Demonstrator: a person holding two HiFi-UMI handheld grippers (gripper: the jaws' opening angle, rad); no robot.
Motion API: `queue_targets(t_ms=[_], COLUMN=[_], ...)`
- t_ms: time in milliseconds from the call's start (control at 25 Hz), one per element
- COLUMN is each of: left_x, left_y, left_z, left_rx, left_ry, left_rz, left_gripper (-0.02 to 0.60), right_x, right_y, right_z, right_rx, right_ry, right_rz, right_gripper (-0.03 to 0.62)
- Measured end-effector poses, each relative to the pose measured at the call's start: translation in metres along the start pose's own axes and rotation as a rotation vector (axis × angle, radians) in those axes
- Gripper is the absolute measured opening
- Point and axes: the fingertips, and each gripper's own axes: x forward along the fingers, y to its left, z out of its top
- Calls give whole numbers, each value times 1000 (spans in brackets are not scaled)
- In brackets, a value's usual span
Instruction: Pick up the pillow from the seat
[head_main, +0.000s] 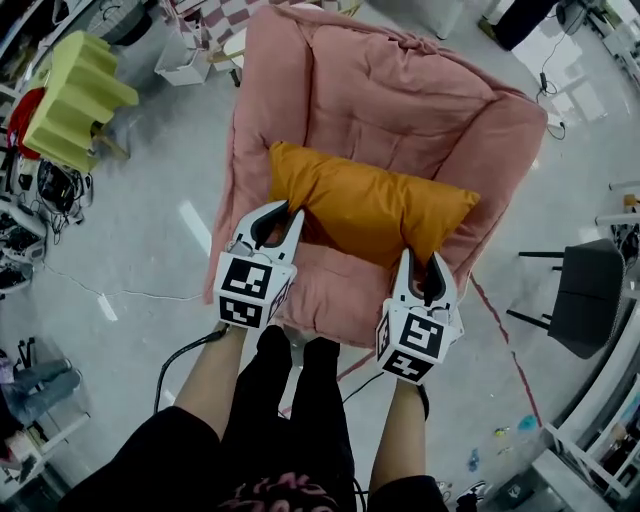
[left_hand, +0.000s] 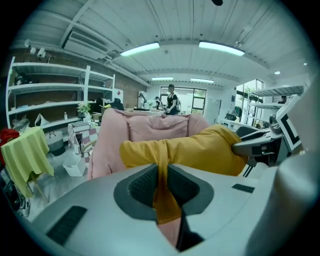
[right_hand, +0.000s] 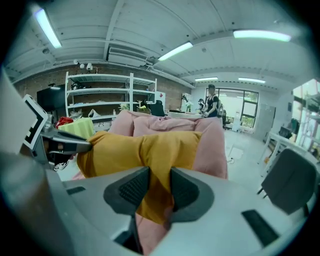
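A mustard-yellow pillow lies across the seat of a pink padded armchair. My left gripper is shut on the pillow's near left corner; in the left gripper view a thin fold of the pillow is pinched between the dark pads. My right gripper is shut on the near right corner, and in the right gripper view a thicker bunch of the pillow sits squeezed between the pads. The pink armchair rises behind the pillow.
A yellow-green covered stand is at the left, with a white box beyond it. A dark chair stands at the right. White shelving lines the far wall, and a person stands in the distance.
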Motion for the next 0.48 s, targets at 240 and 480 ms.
queue_targets(t_ms=[240, 480], left_x=[-36, -70], left_y=[-6, -17], left_z=[37, 79], left_rx=[4, 23], left_ry=[-59, -132], left_rz=[12, 16], left_gripper=[63, 61], right_x=[-38, -73], right_y=[2, -4], right_z=[33, 71], right_rx=[4, -5], right_ry=[-60, -131], right_rz=[-7, -18], right_gripper=[141, 141])
